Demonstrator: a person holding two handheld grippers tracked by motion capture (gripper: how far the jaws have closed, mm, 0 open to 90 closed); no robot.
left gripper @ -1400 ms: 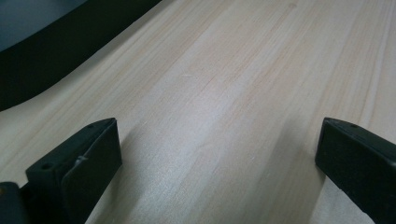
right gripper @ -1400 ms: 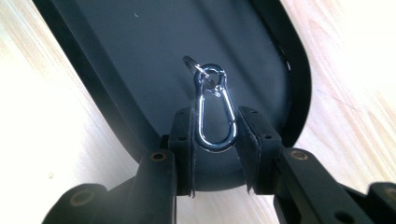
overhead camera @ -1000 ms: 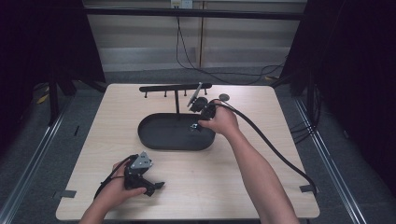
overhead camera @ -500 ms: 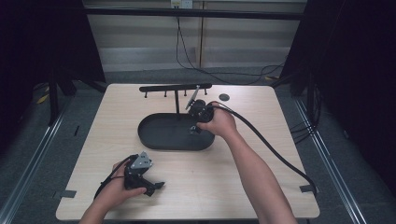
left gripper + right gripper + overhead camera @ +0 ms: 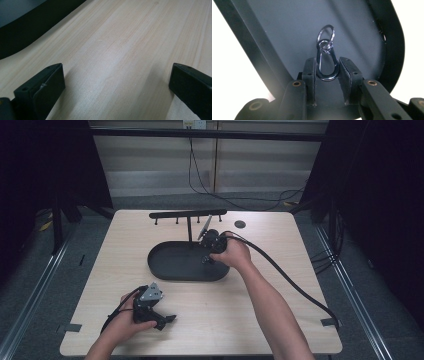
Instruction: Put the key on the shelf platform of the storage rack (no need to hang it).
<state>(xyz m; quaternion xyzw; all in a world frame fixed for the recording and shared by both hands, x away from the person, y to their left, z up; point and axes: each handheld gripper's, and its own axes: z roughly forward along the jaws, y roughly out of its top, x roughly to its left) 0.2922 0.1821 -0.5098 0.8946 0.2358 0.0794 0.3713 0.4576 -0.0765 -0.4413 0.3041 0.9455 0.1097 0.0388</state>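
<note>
My right gripper (image 5: 207,244) hangs over the right end of the black oval tray (image 5: 172,265), shut on a silver carabiner clip (image 5: 328,77). The clip stands up between the pads (image 5: 310,67), and a small split ring (image 5: 319,35) dangles from its top end. Behind it is the tray's dark floor (image 5: 287,30). My left gripper (image 5: 167,320) lies on the table near the front left corner. Its jaws stand wide open (image 5: 117,80) with only bare wood between them.
A black post rises from the tray's back edge and carries a crossbar with several pegs (image 5: 187,214). A small black disc (image 5: 240,224) lies on the table behind the right hand. The right gripper's cable (image 5: 290,280) trails off to the right front.
The right hand has shifted slightly toward the near side, down over the tray, with the clip still in its jaws. The left hand has not moved.
</note>
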